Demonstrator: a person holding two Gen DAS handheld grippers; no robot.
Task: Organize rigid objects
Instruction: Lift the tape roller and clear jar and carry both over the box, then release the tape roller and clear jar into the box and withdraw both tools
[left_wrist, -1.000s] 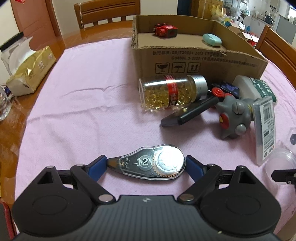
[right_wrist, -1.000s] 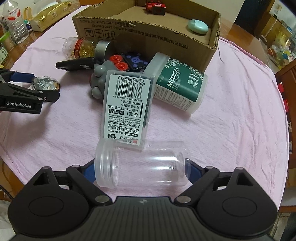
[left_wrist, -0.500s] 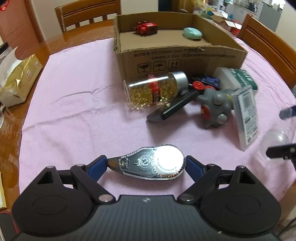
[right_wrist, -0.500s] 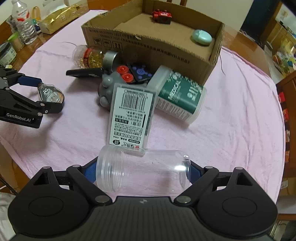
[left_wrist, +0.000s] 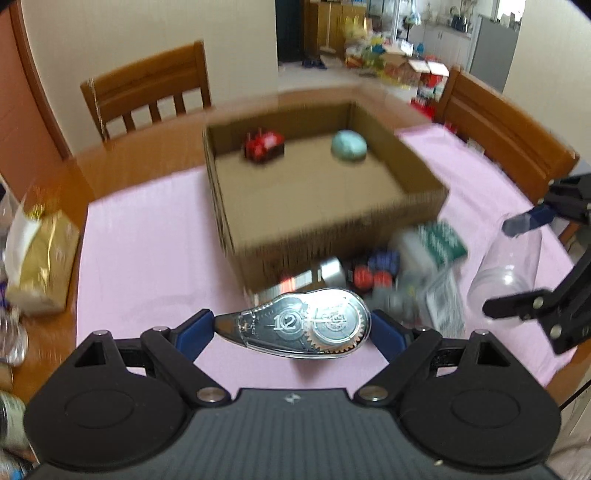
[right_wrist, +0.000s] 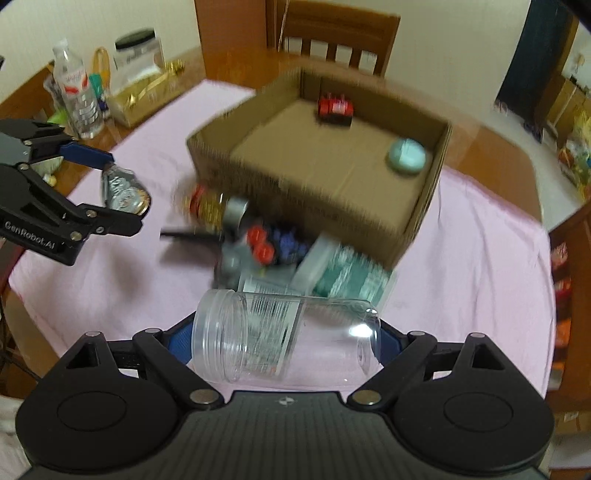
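Left wrist view: left gripper (left_wrist: 293, 330) clamps clear teardrop correction-tape dispenser (left_wrist: 299, 326) crosswise above pink cloth (left_wrist: 147, 229); open brown cardboard box (left_wrist: 332, 218) lies straight ahead. Right gripper (right_wrist: 284, 341) pinches clear plastic jar (right_wrist: 284, 339) sideways, box ahead, equally near.

Correction-tape dispenser (left_wrist: 303, 323): clear teardrop shell w/ gears and "12" visible, lying flat, clamped lengthwise in left hand-held gripper (left_wrist: 293, 326), raised above desk. Empty clear plastic jar (right_wrist: 284, 341): lidless, on its side, mouth to left, clamped end-to-end in right hand-held gripper (right_wrist: 286, 341). Open cardboard box (left_wrist: 332, 236): holds red toy (left_wrist: 264, 146) and pale-green oval case (left_wrist: 349, 146) near far wall, well apart.
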